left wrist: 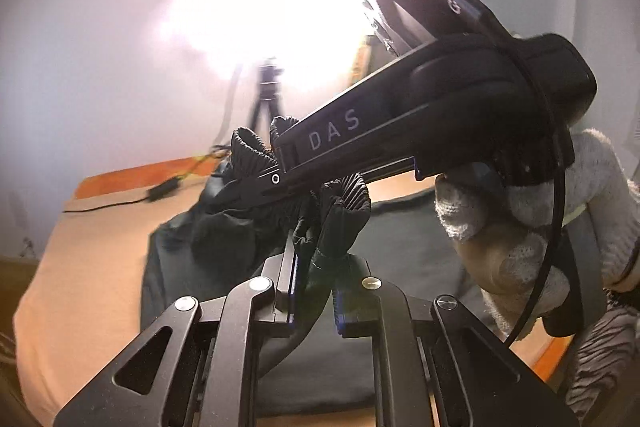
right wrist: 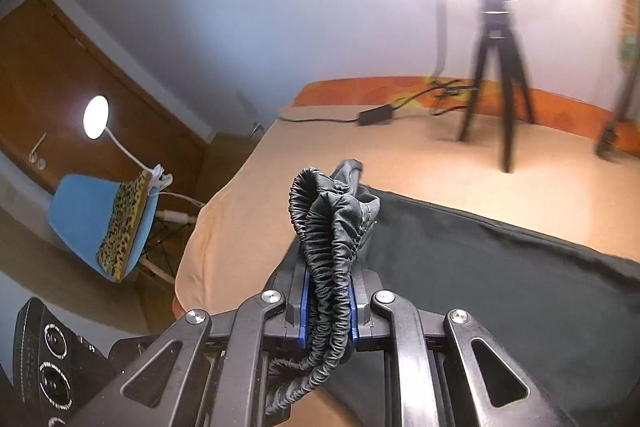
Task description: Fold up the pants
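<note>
The pants (left wrist: 208, 267) are dark, with a ribbed elastic waistband, and lie on a tan-covered bed (left wrist: 80, 267). My left gripper (left wrist: 314, 267) is shut on a bunch of the waistband (left wrist: 344, 203), lifted above the bed. My right gripper (left wrist: 276, 167) crosses the left wrist view from the right, held by a gloved hand (left wrist: 520, 227), close to the left one. In the right wrist view my right gripper (right wrist: 328, 287) is shut on gathered waistband (right wrist: 332, 227); the rest of the pants (right wrist: 500, 287) spreads right over the bed (right wrist: 440, 167).
A tripod (right wrist: 500, 75) stands on the far part of the bed, with a black power brick (right wrist: 376, 115) and cables beside it. A blue chair (right wrist: 100, 223) with a leopard-print cushion and a clip lamp (right wrist: 96, 117) stand off the bed's left edge. A bright light glares behind.
</note>
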Motion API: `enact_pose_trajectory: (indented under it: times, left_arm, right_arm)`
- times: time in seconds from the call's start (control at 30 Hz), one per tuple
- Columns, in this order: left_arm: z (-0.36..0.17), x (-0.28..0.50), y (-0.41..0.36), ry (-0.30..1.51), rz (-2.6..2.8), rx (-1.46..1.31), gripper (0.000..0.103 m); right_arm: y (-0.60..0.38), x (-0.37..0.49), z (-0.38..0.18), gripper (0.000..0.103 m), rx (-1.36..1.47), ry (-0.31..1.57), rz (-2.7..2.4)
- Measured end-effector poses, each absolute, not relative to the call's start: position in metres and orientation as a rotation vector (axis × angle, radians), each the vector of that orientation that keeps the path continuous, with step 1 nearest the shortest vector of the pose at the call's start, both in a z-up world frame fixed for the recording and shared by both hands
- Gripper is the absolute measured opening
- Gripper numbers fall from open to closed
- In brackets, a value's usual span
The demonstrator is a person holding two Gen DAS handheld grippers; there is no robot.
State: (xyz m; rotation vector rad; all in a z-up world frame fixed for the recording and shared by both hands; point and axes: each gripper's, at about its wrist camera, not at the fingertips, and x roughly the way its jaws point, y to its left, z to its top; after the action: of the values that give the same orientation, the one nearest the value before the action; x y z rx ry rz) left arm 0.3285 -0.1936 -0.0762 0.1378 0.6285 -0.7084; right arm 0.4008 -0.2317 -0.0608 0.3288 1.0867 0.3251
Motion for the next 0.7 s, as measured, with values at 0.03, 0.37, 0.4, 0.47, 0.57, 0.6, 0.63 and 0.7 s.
enact_pose_trajectory:
  times: [0.03,0.37,0.4,0.47,0.57,0.6,0.63,0.7]
  left_arm:
    - [-0.076,0.327,-0.199,0.635,-0.724,0.135,0.012]
    - [-0.074,0.289,-0.236,0.715,-0.792,0.196,0.031]
    - [-0.075,0.292,-0.229,0.717,-0.768,0.201,0.032]
    - [-0.075,0.298,-0.217,0.730,-0.721,0.186,0.032]
    - [-0.068,0.308,-0.202,0.739,-0.623,0.174,0.032]
    - [-0.070,0.317,-0.197,0.744,-0.588,0.176,0.032]
    - [-0.073,0.327,-0.192,0.758,-0.569,0.159,0.032]
    - [-0.076,0.338,-0.191,0.781,-0.534,0.126,0.032]
  right_arm:
    - [-0.240,0.395,-0.058,0.013,0.331,1.083,0.316]
    - [-0.353,0.350,-0.065,0.012,0.337,1.084,0.144]
    - [-0.363,0.346,-0.068,0.012,0.341,1.089,0.137]
    - [-0.392,0.335,-0.076,0.012,0.345,1.102,0.113]
    - [-0.428,0.318,-0.088,0.012,0.369,1.112,0.061]
    - [-0.442,0.312,-0.091,0.013,0.389,1.110,0.044]
    - [-0.453,0.306,-0.094,0.013,0.406,1.107,0.032]
    - [-0.476,0.295,-0.098,0.013,0.438,1.091,0.006]
